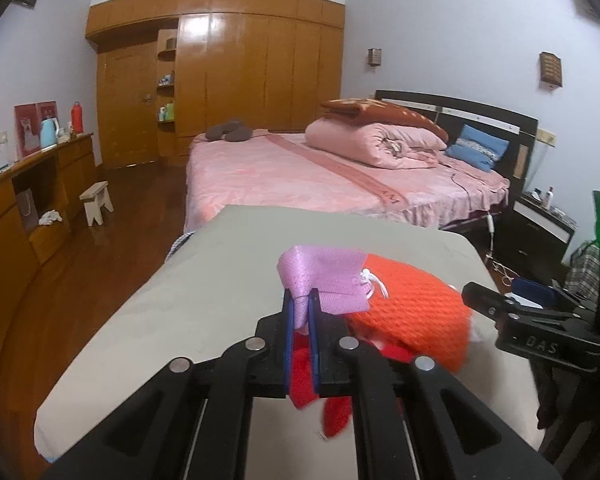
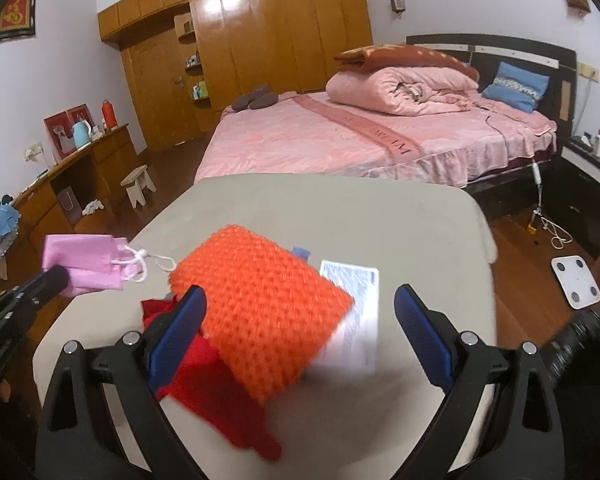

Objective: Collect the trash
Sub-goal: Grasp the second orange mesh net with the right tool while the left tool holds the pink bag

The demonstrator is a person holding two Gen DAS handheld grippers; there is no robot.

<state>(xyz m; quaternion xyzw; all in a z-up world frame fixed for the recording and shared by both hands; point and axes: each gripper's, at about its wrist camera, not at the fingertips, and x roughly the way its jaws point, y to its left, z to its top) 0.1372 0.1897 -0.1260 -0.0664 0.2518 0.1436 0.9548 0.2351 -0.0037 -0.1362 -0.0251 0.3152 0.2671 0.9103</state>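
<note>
My left gripper point(image 1: 301, 300) is shut on a pink drawstring pouch point(image 1: 328, 280) and holds it above the beige table point(image 1: 220, 264); the pouch also shows at the left of the right wrist view point(image 2: 88, 264). An orange knitted cloth point(image 2: 260, 312) lies over a red cloth point(image 2: 216, 396) on the table, with a white printed paper point(image 2: 356, 304) under its right side. My right gripper point(image 2: 300, 320) is open, its blue pads either side of the orange cloth, a little above it. The orange cloth point(image 1: 416, 304) lies right of the pouch in the left wrist view.
A pink bed point(image 2: 360, 136) with a rolled quilt stands beyond the table. A wooden wardrobe point(image 1: 228, 80) fills the back wall. A desk point(image 1: 28, 200) and small stool point(image 1: 96, 202) are left. A white scale point(image 2: 576, 276) lies on the floor right.
</note>
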